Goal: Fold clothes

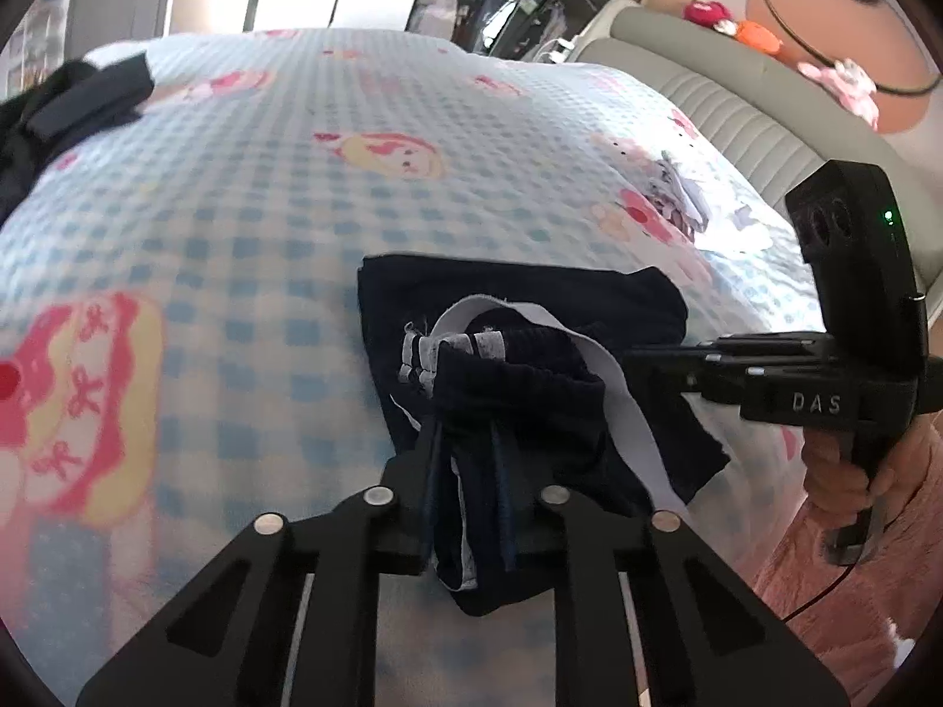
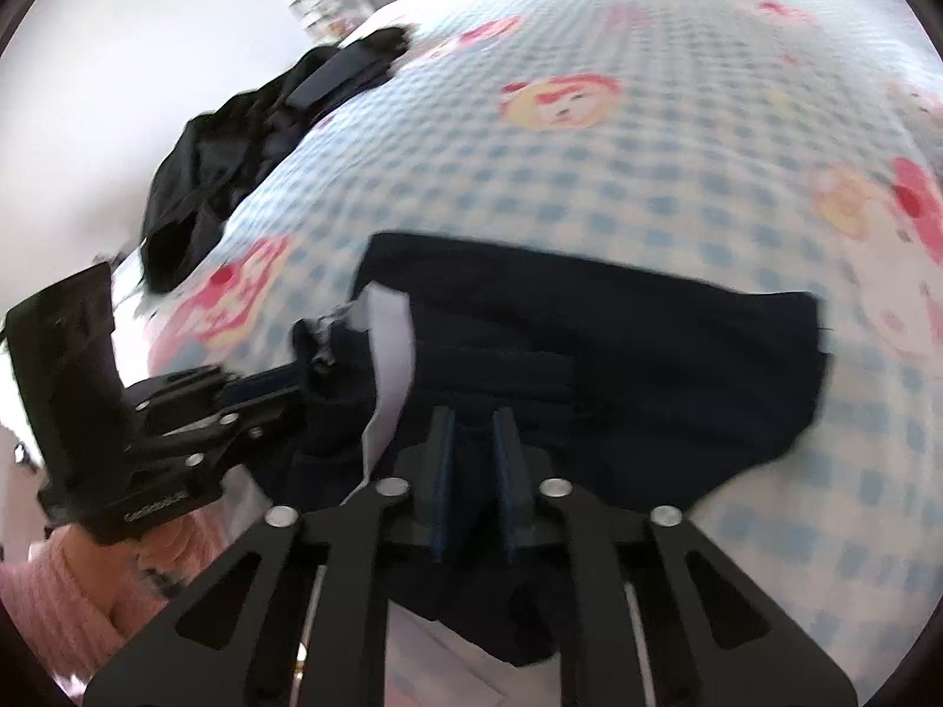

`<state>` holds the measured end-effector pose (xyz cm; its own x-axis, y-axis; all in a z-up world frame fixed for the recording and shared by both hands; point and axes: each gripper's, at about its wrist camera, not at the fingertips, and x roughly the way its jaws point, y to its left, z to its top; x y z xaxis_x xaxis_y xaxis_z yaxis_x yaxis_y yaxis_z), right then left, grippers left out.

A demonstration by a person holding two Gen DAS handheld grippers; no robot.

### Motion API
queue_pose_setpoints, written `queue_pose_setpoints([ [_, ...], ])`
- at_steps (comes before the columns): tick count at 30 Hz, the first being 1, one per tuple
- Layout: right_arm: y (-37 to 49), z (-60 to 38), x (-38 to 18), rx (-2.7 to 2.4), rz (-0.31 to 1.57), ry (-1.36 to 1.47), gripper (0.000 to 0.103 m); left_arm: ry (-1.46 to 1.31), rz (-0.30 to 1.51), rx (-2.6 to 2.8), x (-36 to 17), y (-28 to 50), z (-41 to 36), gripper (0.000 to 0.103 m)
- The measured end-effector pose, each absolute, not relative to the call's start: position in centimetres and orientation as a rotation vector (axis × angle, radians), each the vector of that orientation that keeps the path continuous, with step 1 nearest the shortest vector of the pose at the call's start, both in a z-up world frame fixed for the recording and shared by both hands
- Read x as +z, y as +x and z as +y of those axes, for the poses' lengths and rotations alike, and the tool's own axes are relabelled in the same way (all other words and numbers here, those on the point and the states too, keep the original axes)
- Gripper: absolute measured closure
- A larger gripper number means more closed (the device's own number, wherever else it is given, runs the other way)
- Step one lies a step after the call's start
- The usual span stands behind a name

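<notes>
A navy garment (image 1: pixel 530 294) with a white side stripe and an elastic waistband lies on the blue-checked bedspread (image 1: pixel 265 206), partly bunched and lifted at its near edge. My left gripper (image 1: pixel 462 430) is shut on the bunched waistband end, with cloth hanging between its fingers. From the right my right gripper (image 1: pixel 633 365) reaches into the same garment beside the stripe. In the right wrist view the right gripper (image 2: pixel 473 418) pinches a gathered fold of the navy garment (image 2: pixel 619 342). There the left gripper (image 2: pixel 294 386) holds the striped corner at the left.
A heap of black clothes (image 2: pixel 236 147) lies at the bed's far edge. A small printed cloth (image 1: pixel 678 194) lies near the grey padded headboard (image 1: pixel 737 94), with plush toys above it. Hands in pink sleeves (image 1: pixel 837 471) hold both tools.
</notes>
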<state>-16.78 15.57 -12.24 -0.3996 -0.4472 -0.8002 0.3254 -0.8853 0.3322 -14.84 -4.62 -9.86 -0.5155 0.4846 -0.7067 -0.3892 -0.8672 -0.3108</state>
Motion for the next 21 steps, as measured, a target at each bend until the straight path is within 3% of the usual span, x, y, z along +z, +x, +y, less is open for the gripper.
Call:
queue_pose_setpoints([
  [4, -15.8, 16.9, -11.0, -2.340, -0.181, 1.332, 0.094, -1.134, -0.109, 2.375, -8.9, -15.1, -4.2, 0.088],
  [7, -16.8, 17.8, -11.8, -2.320, -0.242, 1.383, 0.062, -1.154, -0.123, 2.380, -9.3, -15.2, -4.4, 0.088],
  [8, -17.1, 17.9, -12.3, -2.290, -0.280, 1.395, 0.060, -1.161, -0.132, 2.380, -9.6, -15.2, -4.5, 0.088],
  [12, -18.3, 17.5, -14.4, -2.181, -0.389, 1.429, 0.060, -1.170, -0.128, 2.399, -10.2, -14.7, -4.5, 0.088],
  [14, -18.6, 17.1, -15.0, -2.152, -0.414, 1.435, 0.082, -1.162, -0.116, 2.409, -10.0, -14.4, -4.3, 0.088],
  [16, -18.5, 17.2, -14.5, -2.184, -0.391, 1.418, 0.091, -1.149, -0.114, 2.411, -9.3, -14.4, -4.2, 0.088],
  [21, -18.7, 17.8, -13.1, -2.294, -0.339, 1.377, 0.093, -1.083, -0.054, 2.418, -6.7, -14.8, -3.2, 0.088],
])
